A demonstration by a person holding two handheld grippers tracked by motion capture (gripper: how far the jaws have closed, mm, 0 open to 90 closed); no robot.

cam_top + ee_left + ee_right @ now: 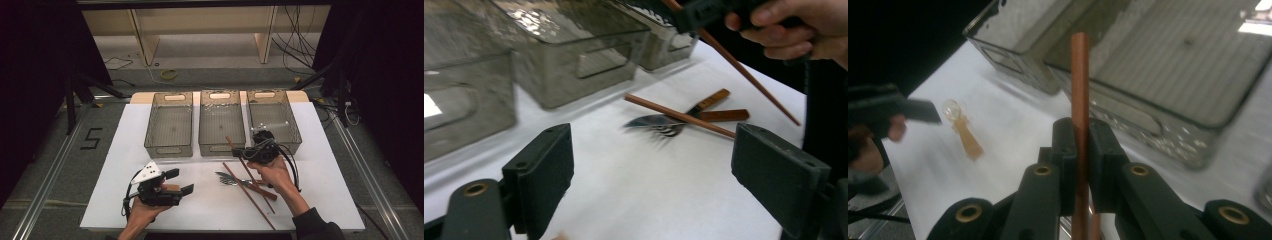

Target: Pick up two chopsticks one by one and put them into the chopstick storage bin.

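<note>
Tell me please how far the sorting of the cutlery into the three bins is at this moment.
Early stage. Done: the right bin already holds one pale utensil; the left bin and middle bin look empty. In hand: the right tongs are shut on a chopstick, lifted off the table. Left: a second chopstick, a knife and fork pile, and a small spoon by the open left tongs.

The counter was white and stood on a grey floor, with metal rails running along both its sides. A black mark shaped like a 5 lay on the floor to the left. Beyond the counter stood a pale wooden shelf unit, with loose cables and a yellow-green ring on the floor before it. Both sides of the room were dark.
</note>
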